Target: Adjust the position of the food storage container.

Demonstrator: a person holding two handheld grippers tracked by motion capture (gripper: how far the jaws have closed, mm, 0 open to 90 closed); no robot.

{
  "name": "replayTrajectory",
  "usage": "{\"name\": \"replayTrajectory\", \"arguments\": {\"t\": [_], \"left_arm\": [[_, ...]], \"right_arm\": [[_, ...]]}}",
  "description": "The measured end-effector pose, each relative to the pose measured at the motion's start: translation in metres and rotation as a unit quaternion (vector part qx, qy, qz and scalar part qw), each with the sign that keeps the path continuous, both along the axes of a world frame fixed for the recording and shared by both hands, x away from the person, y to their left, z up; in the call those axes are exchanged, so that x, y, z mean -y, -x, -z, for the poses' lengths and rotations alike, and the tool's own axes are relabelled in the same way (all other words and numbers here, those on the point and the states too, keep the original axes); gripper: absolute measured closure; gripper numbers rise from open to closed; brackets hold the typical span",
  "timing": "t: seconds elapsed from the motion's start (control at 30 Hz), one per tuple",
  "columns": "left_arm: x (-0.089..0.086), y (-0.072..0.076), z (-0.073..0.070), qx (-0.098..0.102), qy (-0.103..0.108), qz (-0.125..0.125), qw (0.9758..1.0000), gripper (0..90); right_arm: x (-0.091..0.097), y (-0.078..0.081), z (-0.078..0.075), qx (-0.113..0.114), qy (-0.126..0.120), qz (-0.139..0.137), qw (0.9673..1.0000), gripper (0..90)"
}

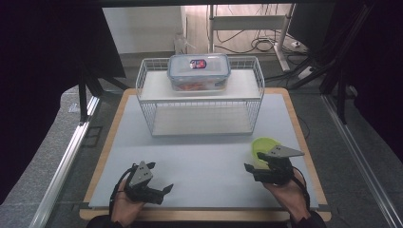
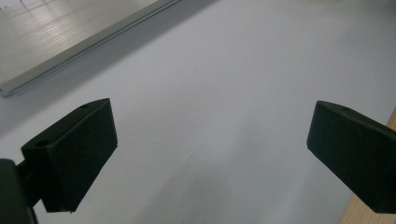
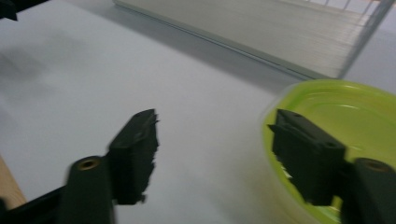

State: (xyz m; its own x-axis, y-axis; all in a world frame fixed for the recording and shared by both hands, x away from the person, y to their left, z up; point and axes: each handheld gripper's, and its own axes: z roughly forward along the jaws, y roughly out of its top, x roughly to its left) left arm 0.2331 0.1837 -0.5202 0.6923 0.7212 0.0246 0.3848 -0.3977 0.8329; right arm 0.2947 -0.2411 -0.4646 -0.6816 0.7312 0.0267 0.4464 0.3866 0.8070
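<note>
The high view showed the right claw low over the pale surface at its near right, just beside a small lime-green bowl. The bowl stood on the surface in front of the right end of a white wire rack, well apart from it. On the rack's upper shelf sat a clear lidded container with a blue-edged lid and something orange inside.

In the right gripper view the right claw was partly spread: one jaw stood over the bowl's inside at the rim, the other over bare surface outside it, so that the rim lay between them. The picture was blurred, and neither jaw visibly pressed on the rim; the bowl was not gripped.

The left claw rested at the near left of the surface, held in the person's left hand, well apart from the bowl. In the left gripper view the left claw was spread wide with nothing between its jaws, only pale surface, with the rack's base at the upper left.
</note>
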Motion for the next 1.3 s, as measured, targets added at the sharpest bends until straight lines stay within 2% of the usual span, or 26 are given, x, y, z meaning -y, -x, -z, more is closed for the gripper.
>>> {"name": "replayTrajectory", "arguments": {"t": [0.07, 0.13, 0.2, 0.37, 0.43, 0.6, 0.73, 0.9, 1.13, 1.3], "left_arm": [[0.0, 0.0, 0.0, 0.0, 0.001, 0.0, 1.0, 2.0], [0.0, 0.0, 0.0, 0.001, 0.002, 0.001, 1.0, 2.1], [0.0, 0.0, 0.0, 0.001, 0.002, 0.001, 1.0, 2.2], [0.001, 0.0, 0.001, -0.001, -0.001, 0.002, 1.0, 2.5], [0.001, 0.0, 0.001, -0.001, -0.001, 0.003, 1.0, 2.8], [0.001, -0.001, 0.001, -0.003, -0.002, 0.004, 1.0, 3.3], [0.003, -0.001, 0.002, -0.005, -0.006, 0.006, 1.0, 3.7], [0.004, -0.001, 0.003, -0.006, -0.012, 0.007, 0.9999, 3.9], [0.005, -0.001, 0.004, -0.009, -0.016, 0.009, 0.9998, 4.3], [0.007, -0.002, 0.005, -0.013, -0.021, 0.011, 0.9996, 4.4]], "right_arm": [[0.005, -0.002, -0.003, 0.007, 0.001, 0.008, 0.9999, 48.3], [0.014, -0.005, -0.007, 0.005, -0.005, 0.017, 0.9998, 57.5], [0.021, -0.009, -0.008, 0.009, -0.001, 0.024, 0.9997, 63.1], [0.045, -0.02, -0.008, 0.018, 0.008, 0.069, 0.9974, 83.9], [0.054, -0.024, -0.009, 0.021, 0.008, 0.086, 0.996, 89.5], [0.077, -0.032, -0.011, 0.03, 0.004, 0.125, 0.9917, 90.0], [0.088, -0.037, -0.006, 0.024, 0.011, 0.145, 0.9891, 90.0], [0.092, -0.046, 0.002, 0.009, 0.025, 0.154, 0.9877, 90.0], [0.091, -0.054, 0.014, -0.023, 0.037, 0.156, 0.9868, 90.0], [0.093, -0.061, 0.024, -0.05, 0.036, 0.149, 0.9869, 90.0]]}}
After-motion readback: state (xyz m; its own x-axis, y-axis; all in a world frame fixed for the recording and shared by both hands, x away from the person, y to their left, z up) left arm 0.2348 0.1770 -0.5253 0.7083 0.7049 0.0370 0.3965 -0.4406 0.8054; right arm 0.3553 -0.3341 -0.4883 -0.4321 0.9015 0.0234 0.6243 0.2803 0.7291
